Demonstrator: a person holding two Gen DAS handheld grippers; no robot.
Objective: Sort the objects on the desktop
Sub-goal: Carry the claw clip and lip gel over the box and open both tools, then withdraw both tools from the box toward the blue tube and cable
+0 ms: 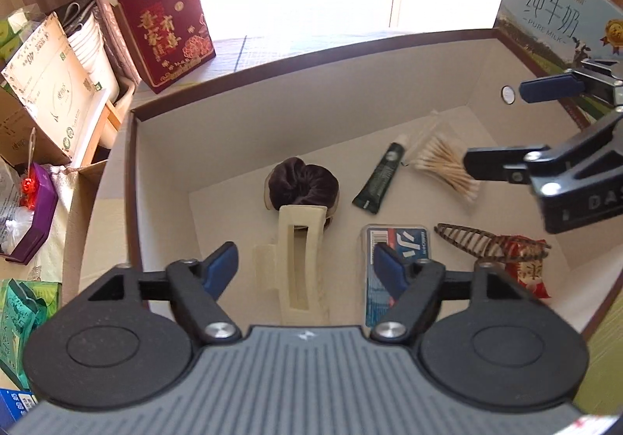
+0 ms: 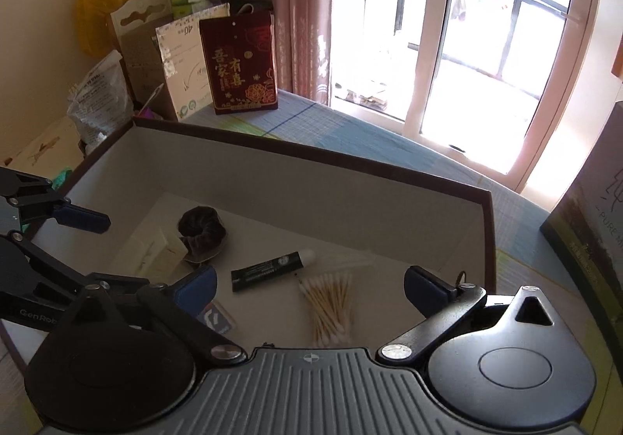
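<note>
A shallow box (image 1: 311, 92) with a brown rim holds the objects. My left gripper (image 1: 305, 265) is open above a cream hair claw (image 1: 300, 263), which lies between its blue pads without touching them. Behind the claw sits a brown scrunchie (image 1: 301, 182). A dark tube (image 1: 383, 178), a blue card pack (image 1: 401, 240), a brown hair clip (image 1: 479, 240) and a red snack packet (image 1: 529, 271) lie to the right. My right gripper (image 2: 311, 287) is open over a bundle of cotton swabs (image 2: 331, 306), holding nothing.
A red gift box (image 1: 163, 26) stands behind the box at the left, a milk carton (image 1: 557, 18) at the right. Cardboard boxes (image 1: 50, 85) and a purple box (image 1: 35, 217) crowd the left side. A bright window (image 2: 467, 46) is beyond.
</note>
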